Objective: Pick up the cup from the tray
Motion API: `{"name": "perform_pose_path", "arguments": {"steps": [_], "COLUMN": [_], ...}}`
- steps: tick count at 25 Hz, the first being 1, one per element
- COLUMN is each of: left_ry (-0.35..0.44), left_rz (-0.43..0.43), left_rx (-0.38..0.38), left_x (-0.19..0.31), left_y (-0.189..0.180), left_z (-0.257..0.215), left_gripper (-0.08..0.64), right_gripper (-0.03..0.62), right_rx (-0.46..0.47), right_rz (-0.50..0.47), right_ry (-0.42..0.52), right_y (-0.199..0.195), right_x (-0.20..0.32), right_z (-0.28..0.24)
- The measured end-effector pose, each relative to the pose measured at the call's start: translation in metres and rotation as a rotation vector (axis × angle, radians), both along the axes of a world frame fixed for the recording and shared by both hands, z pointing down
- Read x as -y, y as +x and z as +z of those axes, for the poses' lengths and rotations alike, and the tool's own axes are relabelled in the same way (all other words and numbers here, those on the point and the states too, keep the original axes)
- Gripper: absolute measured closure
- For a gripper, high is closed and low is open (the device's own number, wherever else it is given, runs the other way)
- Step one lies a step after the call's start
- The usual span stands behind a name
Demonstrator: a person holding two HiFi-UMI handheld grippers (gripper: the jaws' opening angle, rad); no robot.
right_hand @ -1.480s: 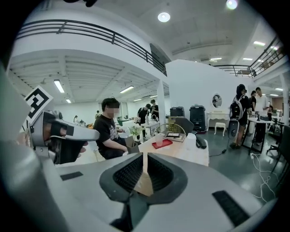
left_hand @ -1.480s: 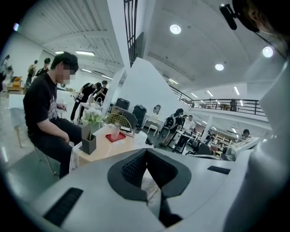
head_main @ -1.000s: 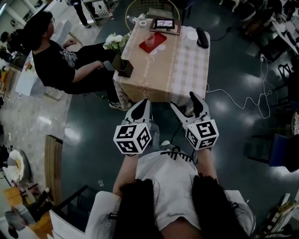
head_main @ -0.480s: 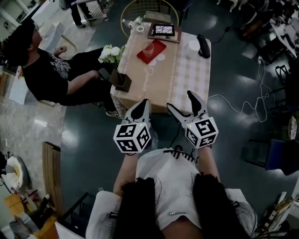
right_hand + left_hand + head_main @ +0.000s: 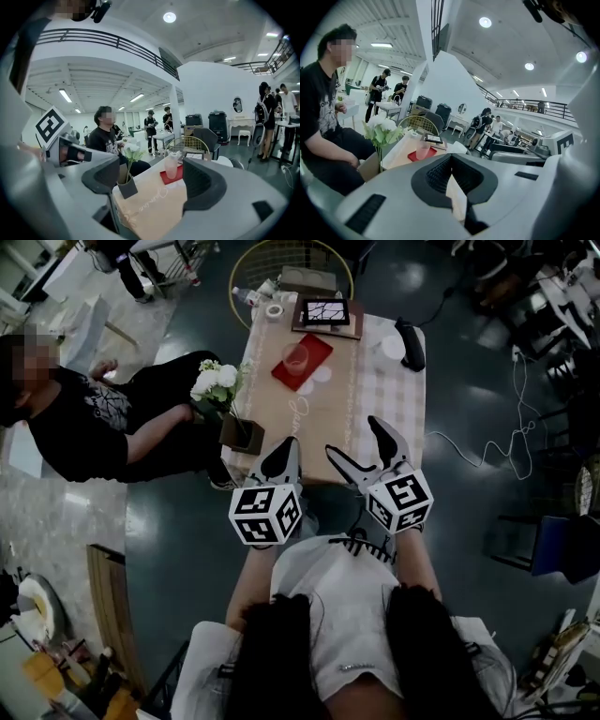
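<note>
Reaching is the step we judge to be in hand: the square counter under a tan and checked cloth [image 5: 375, 390] lies ahead, and both claws hang short of its near edge, well apart from the target. The right claw [image 5: 354, 439] has its jaws opening wide with nothing between them, while the left claw [image 5: 284, 454] is clenched on nothing. The flat red rectangular tray [image 5: 317, 348] lies on the far half of the counter, and the clear tumbler-shaped cup [image 5: 295, 356] stands upright on it. To do this well, we would carry the right claw low over the cloth and keep it clear of the dark square vase of white flowers [image 5: 244, 432] at the near left corner. We would then straddle the cup at mid-height with the jaws level, close softly since so thin a wall probably gives, and lift straight up so the tray stays put. Counting: one counter, two claws, one tray, one vase, one cup.
</note>
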State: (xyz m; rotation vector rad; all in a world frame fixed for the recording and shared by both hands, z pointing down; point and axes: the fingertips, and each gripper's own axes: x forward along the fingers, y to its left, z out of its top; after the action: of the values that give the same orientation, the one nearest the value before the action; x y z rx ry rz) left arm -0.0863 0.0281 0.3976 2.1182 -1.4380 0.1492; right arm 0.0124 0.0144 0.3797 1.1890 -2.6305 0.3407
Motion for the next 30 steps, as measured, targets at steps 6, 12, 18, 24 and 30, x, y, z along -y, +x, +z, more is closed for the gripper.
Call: {"name": "perform_pose_path", "arguments": {"steps": [6,12,18,24,30], "left_ry": [-0.018,-0.01,-0.042,-0.08,-0.132], "left_rz": [0.033,0.008,0.017,-0.003,-0.04], "left_rx": [0.015,0.012,0.013,0.009,-0.022], "left_x": [0.034,0.062,0.081,0.1,0.111], "left_y": [-0.015,-0.035,-0.037,-0.041,-0.038], "left_z": [0.009,0.011,0.024,0.043,0.056], "left_gripper": [0.552,0.552,0.552,0.552,0.552], "right_gripper": [0.183,0.183,0.183,0.183,0.183], "right_rx": [-0.012,-0.008,-0.06,-0.088,-0.125], "right_rz": [0.032,0.085,0.086,0.053,-0.016], "right_ry": [-0.003,0.01,0.022,-0.006,-0.042], "right_y": [-0.017,-0.031,-0.047,-0.057,-0.073], "right_x": [0.039,0.078,0.111,0.141,0.171], "right_z": [0.007,0.007,0.014,0.036,0.069]}}
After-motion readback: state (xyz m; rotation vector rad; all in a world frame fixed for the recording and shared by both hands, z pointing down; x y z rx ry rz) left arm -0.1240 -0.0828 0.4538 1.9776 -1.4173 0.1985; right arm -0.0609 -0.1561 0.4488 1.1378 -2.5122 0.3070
